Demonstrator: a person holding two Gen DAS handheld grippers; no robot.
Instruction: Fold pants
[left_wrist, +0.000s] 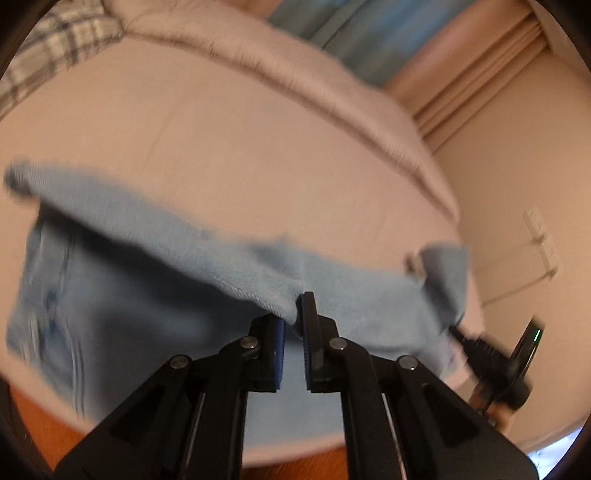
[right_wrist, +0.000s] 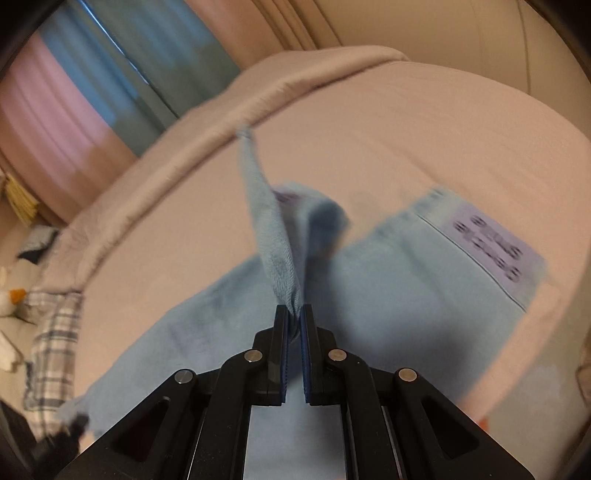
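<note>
Pants (left_wrist: 122, 295), light blue jeans, are on the bed (left_wrist: 229, 147), part lying on the pink sheet, part lifted. Left gripper (left_wrist: 293, 321) is clamped on a raised fabric edge right at its fingertips; that edge runs up and left as a taut ridge, with the rest of the denim hanging below it onto the mattress. Right gripper (right_wrist: 294, 321) is pinched on another bunch of denim, which stands up from the tips as a narrow vertical fold; the waistband with its label patch (right_wrist: 491, 247) lies flat to the right of it. The right gripper also shows at the right edge of the left wrist view, at the far end of the cloth. Judgement: mid-fold, early. Both ends gripped and lifted, no finished crease visible, fabric blurred so likely in motion. Left to do: carry the held edge over, lay it down, flatten, probably fold again. Plaid cloth (left_wrist: 51, 48) sits at the bed's far corner, well apart.
</note>
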